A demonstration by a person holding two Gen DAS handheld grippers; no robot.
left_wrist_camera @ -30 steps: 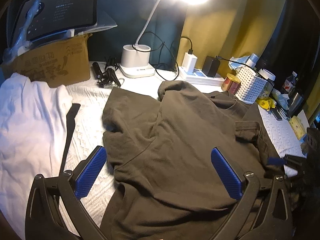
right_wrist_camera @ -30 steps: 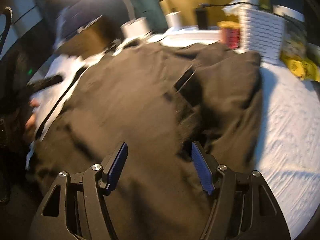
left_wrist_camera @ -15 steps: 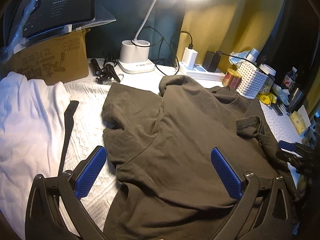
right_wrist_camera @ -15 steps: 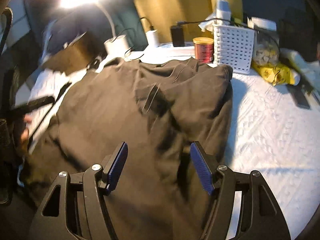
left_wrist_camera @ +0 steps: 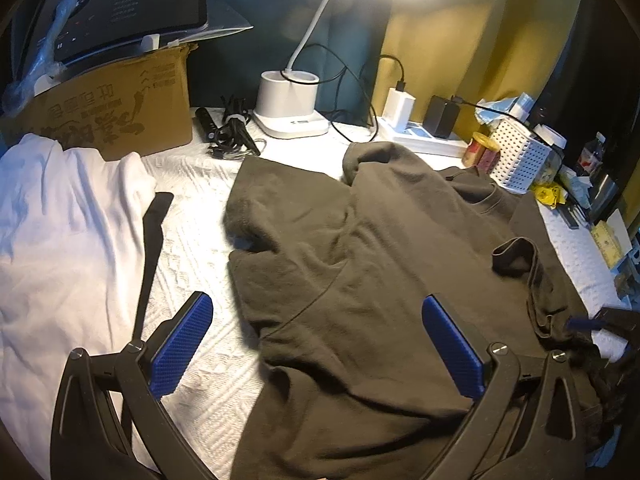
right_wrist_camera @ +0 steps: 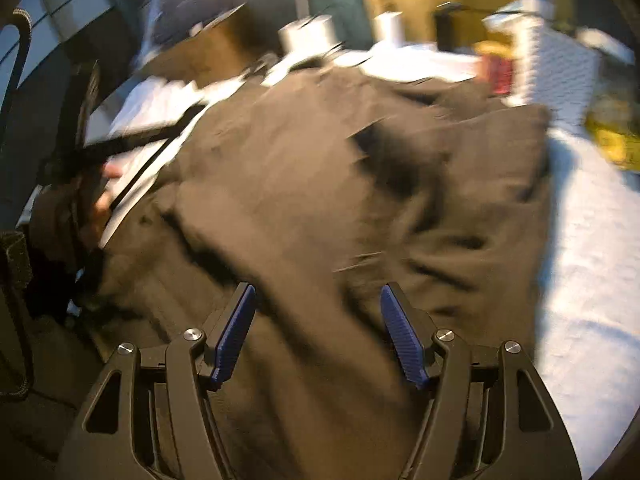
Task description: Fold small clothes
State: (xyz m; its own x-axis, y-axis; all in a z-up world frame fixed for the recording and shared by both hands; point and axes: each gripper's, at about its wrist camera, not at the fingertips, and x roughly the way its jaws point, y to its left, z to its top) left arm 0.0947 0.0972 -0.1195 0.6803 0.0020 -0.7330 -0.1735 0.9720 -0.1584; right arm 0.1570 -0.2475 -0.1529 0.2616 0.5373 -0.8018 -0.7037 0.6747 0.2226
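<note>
A dark olive T-shirt (left_wrist_camera: 360,260) lies rumpled on the white textured cover (left_wrist_camera: 192,248), one sleeve (left_wrist_camera: 516,256) curled up on its right side. My left gripper (left_wrist_camera: 318,332) hovers open over the shirt's near left part, blue pads wide apart with nothing between them. My right gripper (right_wrist_camera: 318,320) is open above the shirt (right_wrist_camera: 320,180) in a blurred view; it also shows at the shirt's right edge as the right gripper (left_wrist_camera: 600,320). The left gripper (right_wrist_camera: 92,148) and the hand (right_wrist_camera: 104,188) holding it appear at the far left.
A white garment (left_wrist_camera: 60,240) with a black strap (left_wrist_camera: 154,232) beside it lies left of the shirt. Behind stand a cardboard box (left_wrist_camera: 112,116), a lamp base (left_wrist_camera: 288,108), a power strip (left_wrist_camera: 420,136), a red jar (left_wrist_camera: 482,152) and a white basket (left_wrist_camera: 520,156).
The right wrist view has swung and blurred, so the right gripper is moving over the shirt. The left gripper has hardly moved. Both stay open.
</note>
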